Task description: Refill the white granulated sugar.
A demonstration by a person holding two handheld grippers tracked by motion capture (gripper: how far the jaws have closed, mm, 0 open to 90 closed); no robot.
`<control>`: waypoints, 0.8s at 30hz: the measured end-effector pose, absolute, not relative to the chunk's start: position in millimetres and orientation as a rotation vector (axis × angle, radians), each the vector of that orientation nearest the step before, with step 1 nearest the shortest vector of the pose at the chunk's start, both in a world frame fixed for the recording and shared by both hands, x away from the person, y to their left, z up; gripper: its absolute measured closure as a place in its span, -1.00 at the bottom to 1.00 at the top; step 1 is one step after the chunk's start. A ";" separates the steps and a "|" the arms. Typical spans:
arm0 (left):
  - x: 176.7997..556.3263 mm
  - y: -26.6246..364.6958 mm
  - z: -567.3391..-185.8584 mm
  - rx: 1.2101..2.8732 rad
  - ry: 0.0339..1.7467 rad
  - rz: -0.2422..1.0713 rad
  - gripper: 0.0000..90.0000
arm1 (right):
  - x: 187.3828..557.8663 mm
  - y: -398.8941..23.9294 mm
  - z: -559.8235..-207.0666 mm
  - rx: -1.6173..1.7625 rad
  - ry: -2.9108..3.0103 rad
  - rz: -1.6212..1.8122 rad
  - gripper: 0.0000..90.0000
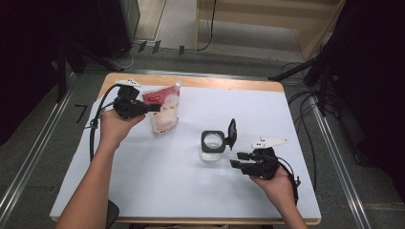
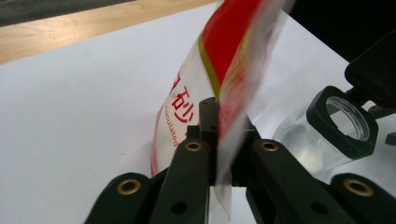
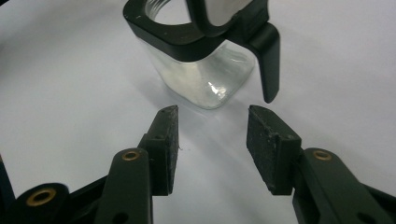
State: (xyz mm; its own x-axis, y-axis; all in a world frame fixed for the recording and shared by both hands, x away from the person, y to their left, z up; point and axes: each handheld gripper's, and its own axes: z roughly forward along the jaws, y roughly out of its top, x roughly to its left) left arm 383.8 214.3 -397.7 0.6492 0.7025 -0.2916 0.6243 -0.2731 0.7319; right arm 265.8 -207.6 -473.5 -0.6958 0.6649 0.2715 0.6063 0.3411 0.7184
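- The left forearm enters the high view from the bottom left and slants up toward the far-left corner of the table [image 1: 286, 102], which is covered by a white sheet.
- The left hand [image 1: 113, 125] wraps around the body of the left gripper [image 1: 155, 108], knuckles toward the table edge, with the gripper lying roughly level and pointing right.
- Its jaws are pressed together on the edge of the bag [image 1: 165, 110], a clear pouch with red print and white grains inside; in the left gripper view the film [image 2: 224, 140] runs down between the two black jaws.
- The bag stands upright at the far left of the sheet, its top leaning slightly away from the gripper.
- A cable [image 1: 95, 125] loops from the left gripper down past the wrist.
- The right forearm enters from the bottom right; the right hand [image 1: 277, 183] holds the right gripper [image 1: 235, 160] from behind, pointing it left, toward the jar [image 1: 211, 147].
- Its jaws stand spread with nothing between them; the right gripper view shows the pads [image 3: 168, 144] just short of the jar [image 3: 205, 79], not touching it.
- The jar sits near the middle of the sheet, glass with a black square rim, its black flip lid [image 1: 232, 132] raised; a little white powder lies at the bottom.
- Bag and jar stand well apart.
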 end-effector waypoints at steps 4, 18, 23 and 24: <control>383.9 214.9 -396.3 1.991 1.042 0.093 1.00 | 263.3 -203.1 -472.0 1.175 2.532 1.303 0.25; 364.9 221.4 -354.6 1.998 0.946 0.048 1.00 | 242.9 -177.9 -459.4 1.046 2.612 1.363 0.38; 360.7 221.0 -347.5 1.988 0.962 0.052 1.00 | 238.3 -161.7 -456.8 0.964 2.648 1.370 0.38; 360.0 221.1 -346.3 1.996 0.955 0.061 1.00 | 238.3 -161.7 -456.8 0.964 2.648 1.370 0.38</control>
